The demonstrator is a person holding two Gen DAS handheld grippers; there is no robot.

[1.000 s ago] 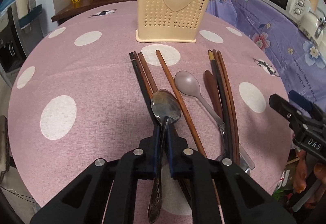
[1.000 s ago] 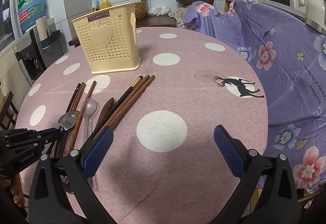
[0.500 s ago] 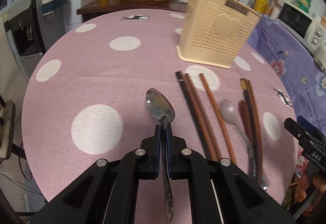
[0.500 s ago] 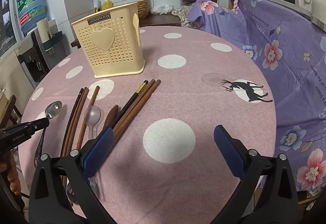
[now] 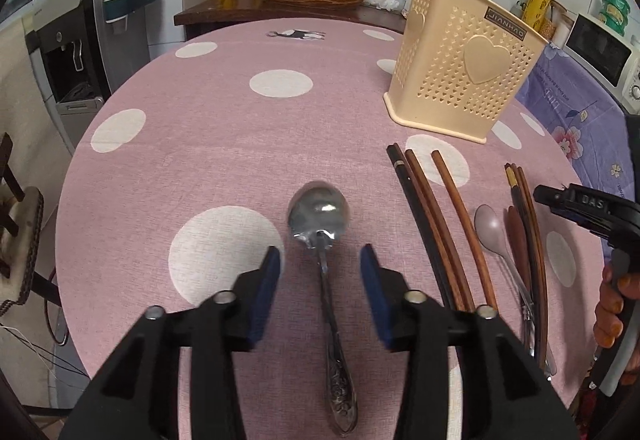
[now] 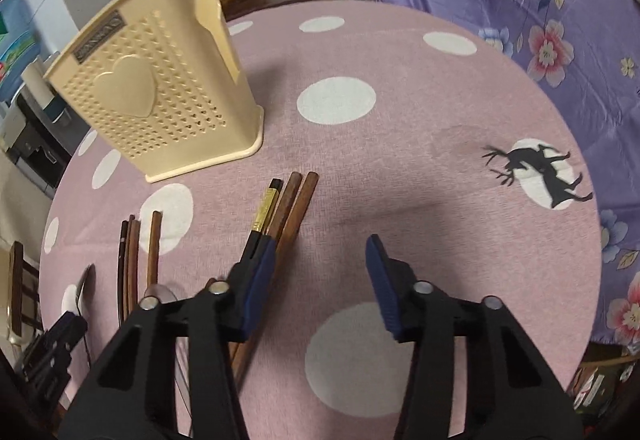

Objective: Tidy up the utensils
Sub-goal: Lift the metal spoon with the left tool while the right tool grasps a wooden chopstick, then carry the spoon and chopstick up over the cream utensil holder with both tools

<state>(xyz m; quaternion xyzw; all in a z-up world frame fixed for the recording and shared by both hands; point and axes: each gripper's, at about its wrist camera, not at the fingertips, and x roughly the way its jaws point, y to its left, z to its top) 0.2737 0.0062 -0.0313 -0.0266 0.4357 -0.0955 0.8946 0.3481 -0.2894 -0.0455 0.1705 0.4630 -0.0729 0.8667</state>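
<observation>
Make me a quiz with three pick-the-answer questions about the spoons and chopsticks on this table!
1. Where does the metal spoon lie?
A. in the holder
B. flat on the cloth between the left gripper's fingers
C. on top of the chopsticks

2. What colour is the holder?
A. cream
B. green
C. red

3. How is the left gripper?
A. shut on the spoon
B. open
C. shut on a chopstick

Answers:
1. B, the spoon rests on the pink tablecloth, left of the chopsticks.
2. A, its holed walls and heart are cream.
3. B, its blue pads stand apart on each side of the spoon's neck, touching nothing.
</observation>
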